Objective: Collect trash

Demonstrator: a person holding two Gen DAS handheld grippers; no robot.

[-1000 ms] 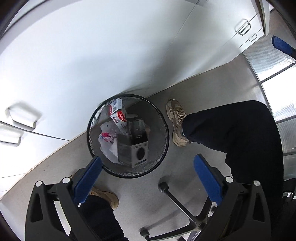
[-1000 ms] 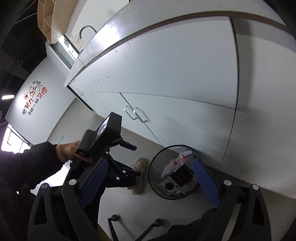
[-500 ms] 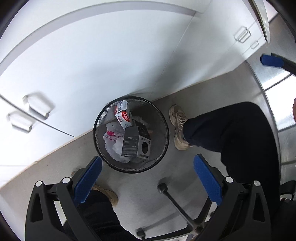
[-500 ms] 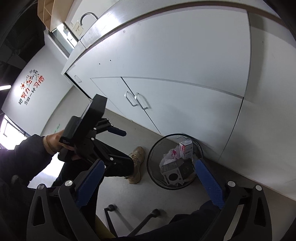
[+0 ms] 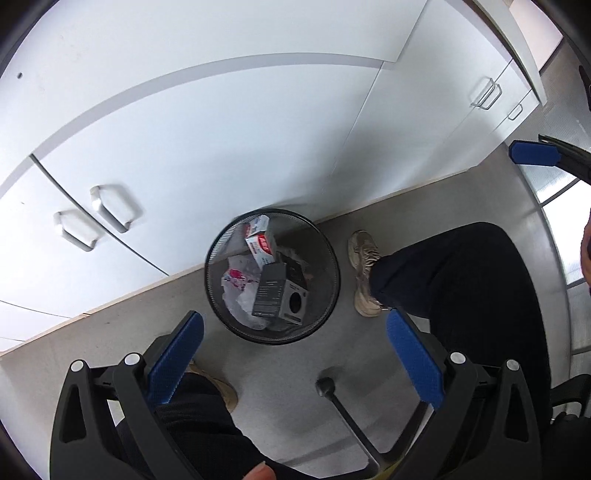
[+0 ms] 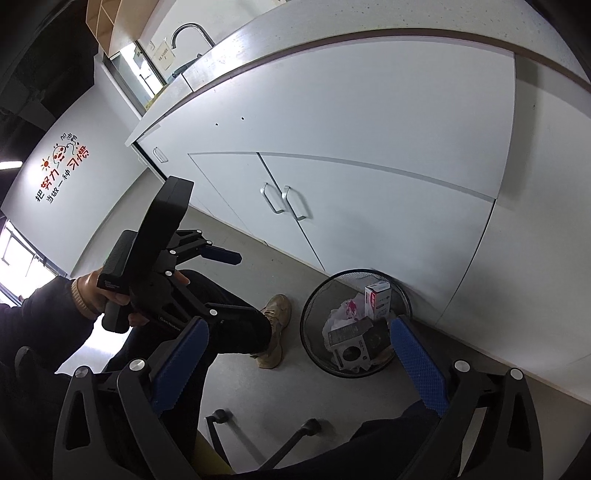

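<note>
A black wire-mesh bin (image 5: 221,295) stands on the floor against the white cabinets; it also shows in the right wrist view (image 6: 314,350). Inside lie a grey box (image 5: 280,295), a red-and-white carton (image 5: 260,243) and a crumpled white-and-pink wrapper (image 5: 238,280). My left gripper (image 5: 295,362) is open and empty, held above the bin's near side. My right gripper (image 6: 299,365) is open and empty, high above the floor, left of the bin. The left gripper body also shows in the right wrist view (image 6: 162,258).
White cabinet doors with metal handles (image 5: 110,210) back the bin. The person's legs and tan shoes (image 5: 364,273) flank the bin. Office chair legs with castors (image 5: 325,387) lie below. A counter with a sink tap (image 6: 188,33) runs above.
Both grippers have risen and tilted upward, so the bin looks smaller and farther. The grey box has settled lower inside the bin. Both jaws stay open.
</note>
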